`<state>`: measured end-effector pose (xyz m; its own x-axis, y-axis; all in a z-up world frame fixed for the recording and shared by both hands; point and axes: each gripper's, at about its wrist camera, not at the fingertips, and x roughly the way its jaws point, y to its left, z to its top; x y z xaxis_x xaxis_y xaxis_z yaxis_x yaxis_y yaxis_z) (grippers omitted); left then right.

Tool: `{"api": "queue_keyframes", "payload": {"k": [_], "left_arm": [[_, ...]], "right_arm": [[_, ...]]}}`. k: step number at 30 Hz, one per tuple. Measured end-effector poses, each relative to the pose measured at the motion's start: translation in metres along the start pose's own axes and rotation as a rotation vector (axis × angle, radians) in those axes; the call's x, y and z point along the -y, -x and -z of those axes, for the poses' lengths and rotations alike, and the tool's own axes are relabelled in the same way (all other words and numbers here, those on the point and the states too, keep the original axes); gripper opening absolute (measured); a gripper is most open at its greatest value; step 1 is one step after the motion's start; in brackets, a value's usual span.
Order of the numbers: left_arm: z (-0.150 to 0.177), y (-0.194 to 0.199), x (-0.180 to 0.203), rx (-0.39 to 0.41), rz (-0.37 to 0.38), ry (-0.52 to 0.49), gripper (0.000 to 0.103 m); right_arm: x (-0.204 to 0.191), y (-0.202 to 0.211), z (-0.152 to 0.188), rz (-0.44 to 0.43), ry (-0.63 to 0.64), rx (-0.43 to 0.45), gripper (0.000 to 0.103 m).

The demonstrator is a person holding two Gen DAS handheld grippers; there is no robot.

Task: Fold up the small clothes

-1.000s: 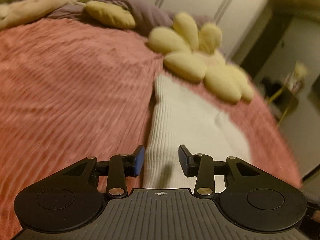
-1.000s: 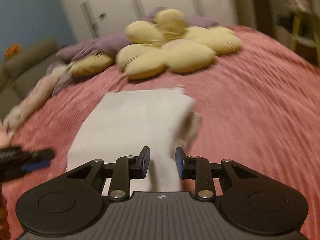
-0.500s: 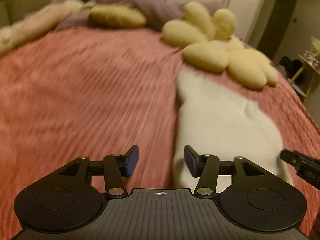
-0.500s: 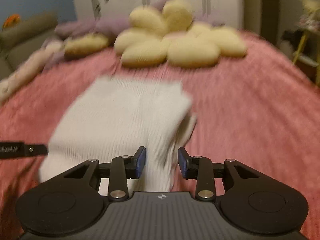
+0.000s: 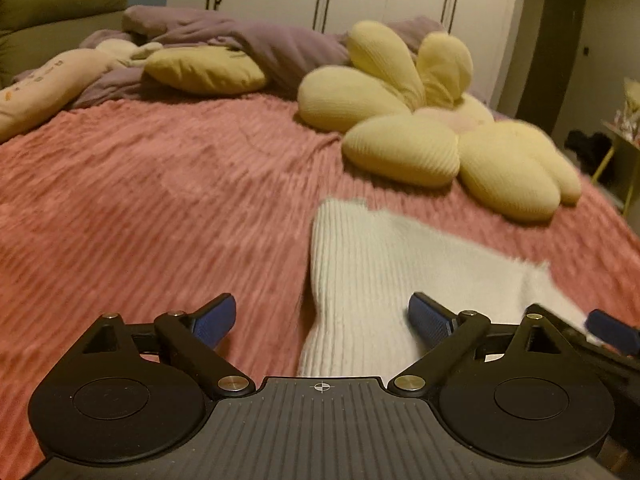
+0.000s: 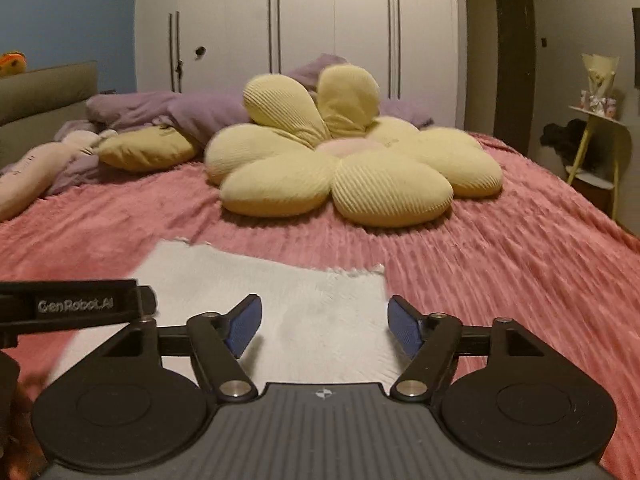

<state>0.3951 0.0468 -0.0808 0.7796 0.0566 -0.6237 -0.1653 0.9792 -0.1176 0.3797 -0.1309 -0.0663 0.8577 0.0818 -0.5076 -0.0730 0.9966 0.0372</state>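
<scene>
A white ribbed knit garment (image 5: 384, 264) lies folded flat on the pink bedspread (image 5: 140, 208). My left gripper (image 5: 320, 318) hovers over its near left edge, jaws opening wide, the pads clear of the cloth. In the right wrist view the same garment (image 6: 320, 304) spreads under my right gripper (image 6: 324, 322), whose jaws are also opening with nothing pressed between them. The right gripper's blue fingertip (image 5: 608, 336) shows at the far right of the left wrist view, and the left gripper's black body (image 6: 76, 304) shows at the left of the right wrist view.
A yellow flower-shaped cushion (image 6: 340, 160) lies beyond the garment. Purple bedding (image 5: 256, 44), a yellow pillow (image 5: 204, 70) and a long pale plush (image 5: 44, 84) sit at the bed's far left. White wardrobe doors (image 6: 328, 20) stand behind. A yellow side table (image 6: 600, 140) stands right.
Both grippers' jaws have spread from nearly closed to wide apart. Both views have swung, and the garment now lies flat and still under the two grippers.
</scene>
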Motion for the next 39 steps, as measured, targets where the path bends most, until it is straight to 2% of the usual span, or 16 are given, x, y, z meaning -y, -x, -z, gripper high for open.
{"api": "queue_keyframes", "payload": {"k": [3,8,12,14,16,18,21,24,27,30,34,37,39], "left_arm": [[0.012,-0.009,-0.006,0.021,-0.019,0.029,0.101],[0.021,-0.022,-0.023,0.010,0.016,0.107,0.103],[0.010,-0.014,-0.024,-0.040,0.015,0.098,0.103],[0.007,0.003,-0.026,-0.053,0.028,0.074,0.103],[0.009,0.019,-0.028,-0.040,0.039,0.030,0.103],[0.012,0.025,-0.029,-0.039,0.018,-0.003,0.103],[0.015,0.024,-0.033,-0.044,0.021,0.000,0.103],[0.014,0.024,-0.029,-0.059,0.011,-0.036,0.103],[0.004,0.042,-0.027,-0.098,0.001,-0.037,0.103],[0.009,0.070,-0.027,-0.127,-0.004,-0.063,0.103],[0.038,0.104,-0.035,-0.216,0.003,-0.022,0.103],[0.060,0.127,-0.040,-0.285,0.018,0.048,0.103],[0.068,0.142,-0.040,-0.308,0.004,0.044,0.103]], "right_arm": [[0.005,-0.011,0.011,0.035,-0.028,-0.018,0.075],[0.012,-0.021,0.026,0.041,-0.065,-0.008,0.082],[0.015,-0.026,0.023,0.036,-0.084,-0.042,0.086],[0.011,-0.019,0.014,0.042,-0.061,-0.055,0.087],[0.010,0.001,0.008,0.021,-0.028,-0.003,0.093],[0.005,0.014,0.008,0.041,0.037,0.019,0.096],[0.000,0.015,0.014,0.086,0.110,-0.031,0.091],[-0.003,0.007,0.021,0.106,0.193,-0.101,0.091],[-0.008,0.005,0.010,0.110,0.273,-0.165,0.091],[-0.013,0.026,-0.003,0.117,0.337,-0.166,0.091],[-0.011,0.083,0.008,0.040,0.321,-0.178,0.098],[-0.005,0.122,0.027,-0.028,0.272,-0.242,0.099],[-0.003,0.143,0.037,-0.043,0.222,-0.294,0.099]]}}
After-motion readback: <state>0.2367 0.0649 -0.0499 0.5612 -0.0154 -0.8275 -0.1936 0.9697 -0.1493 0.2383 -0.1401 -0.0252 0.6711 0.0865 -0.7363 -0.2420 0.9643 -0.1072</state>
